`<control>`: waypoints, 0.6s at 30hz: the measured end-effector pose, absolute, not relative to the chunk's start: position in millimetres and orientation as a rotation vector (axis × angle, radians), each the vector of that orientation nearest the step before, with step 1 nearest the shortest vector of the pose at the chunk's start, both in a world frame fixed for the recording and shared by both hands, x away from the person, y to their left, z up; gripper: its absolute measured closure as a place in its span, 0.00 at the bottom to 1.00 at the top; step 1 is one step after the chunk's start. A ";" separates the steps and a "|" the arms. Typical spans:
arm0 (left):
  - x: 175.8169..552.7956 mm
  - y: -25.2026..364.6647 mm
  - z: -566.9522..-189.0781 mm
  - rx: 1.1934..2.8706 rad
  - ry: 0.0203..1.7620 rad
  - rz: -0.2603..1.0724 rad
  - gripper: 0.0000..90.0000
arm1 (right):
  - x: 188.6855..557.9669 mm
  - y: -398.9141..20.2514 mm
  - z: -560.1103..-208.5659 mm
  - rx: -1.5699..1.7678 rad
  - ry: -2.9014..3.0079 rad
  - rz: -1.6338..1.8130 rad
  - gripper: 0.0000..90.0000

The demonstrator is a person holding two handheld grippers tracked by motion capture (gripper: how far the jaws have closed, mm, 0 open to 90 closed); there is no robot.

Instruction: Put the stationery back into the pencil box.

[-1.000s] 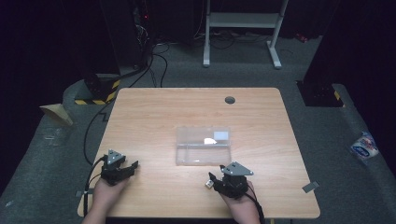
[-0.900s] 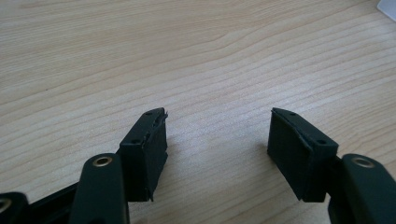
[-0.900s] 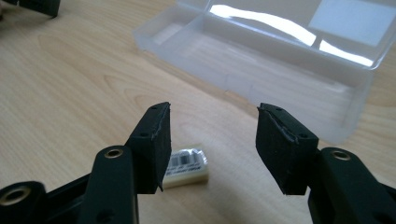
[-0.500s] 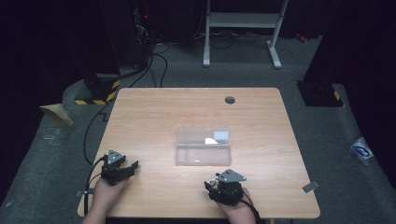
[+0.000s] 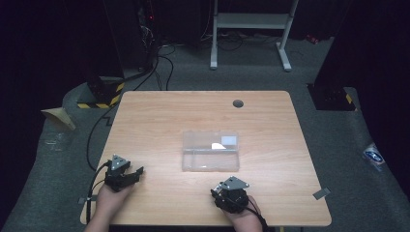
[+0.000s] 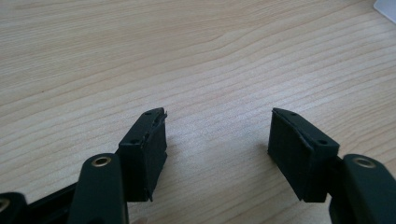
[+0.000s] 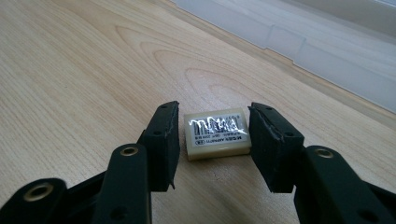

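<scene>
- Table: light wood, round dark grommet near the far edge, grey carpet around it.
- Clear plastic box: lies flat near the table's middle, long side across the table. Small white pieces show in its far half; can't tell what they are.
- Left gripper: near-left part of the table, held in the person's left hand, well apart from the box. In the left gripper view the jaws stand wide apart over bare wood — released, nothing between them.
- Right gripper: near edge of the table, right of centre, just in front of the box, right hand behind it.
- Eraser: small cream block with a barcode label on top, glare across the print. Flat on the wood, between the right gripper's jaws.
- Right jaw state: both pads sit just beside the eraser's ends, a thin gap on the left side; on the right side can't tell whether the pad touches. Not clenched on it — eraser rests on the table.
- Box again, right gripper view: its translucent wall runs across the top right, beyond the eraser, apart from it.
- Cable trails from the left gripper off the near-left edge.
</scene>
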State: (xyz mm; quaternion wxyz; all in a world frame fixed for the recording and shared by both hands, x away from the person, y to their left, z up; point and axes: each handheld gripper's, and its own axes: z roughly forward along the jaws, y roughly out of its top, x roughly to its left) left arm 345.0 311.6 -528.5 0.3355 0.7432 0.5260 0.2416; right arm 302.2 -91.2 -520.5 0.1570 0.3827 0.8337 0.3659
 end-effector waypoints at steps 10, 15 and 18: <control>344.9 311.4 -528.6 1.938 1.372 0.634 0.41 | 300.3 -91.1 -520.3 1.075 2.381 1.044 0.65; 344.9 311.5 -528.5 1.939 1.373 0.632 0.41 | 301.5 -91.6 -518.0 1.078 2.362 1.055 0.65; 344.9 311.3 -528.7 1.937 1.372 0.634 0.41 | 303.5 -92.4 -516.8 1.080 2.344 1.071 0.65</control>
